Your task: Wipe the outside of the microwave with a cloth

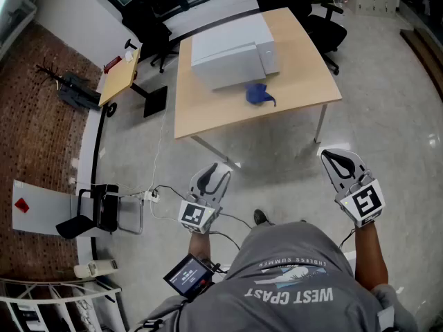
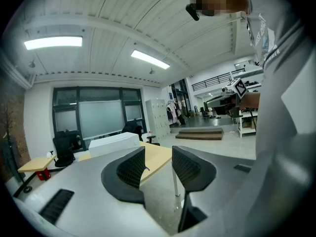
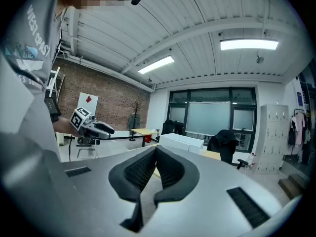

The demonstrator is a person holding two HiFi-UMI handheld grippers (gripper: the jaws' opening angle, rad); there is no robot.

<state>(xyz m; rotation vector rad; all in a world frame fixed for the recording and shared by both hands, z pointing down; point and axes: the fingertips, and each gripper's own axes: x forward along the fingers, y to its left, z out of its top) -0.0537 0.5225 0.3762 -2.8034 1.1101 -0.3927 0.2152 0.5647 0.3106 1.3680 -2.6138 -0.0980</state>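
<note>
Bare floor (image 1: 277,151) before table (image 1: 208,113); cloth (image 1: 259,94) fronts microwave (image 1: 228,50).

White microwave (image 1: 232,52), blue cloth (image 1: 259,94), pale wood table (image 1: 208,109), red-brown brick wall (image 1: 41,116)

Brick wall (image 1: 41,116), grey floor (image 1: 387,116), wooden table (image 1: 208,109), office chairs (image 1: 149,21)

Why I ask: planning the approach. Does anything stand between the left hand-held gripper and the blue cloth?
Nothing visible: only floor and the table's near edge separate the left hand-held gripper from the cloth.
</note>
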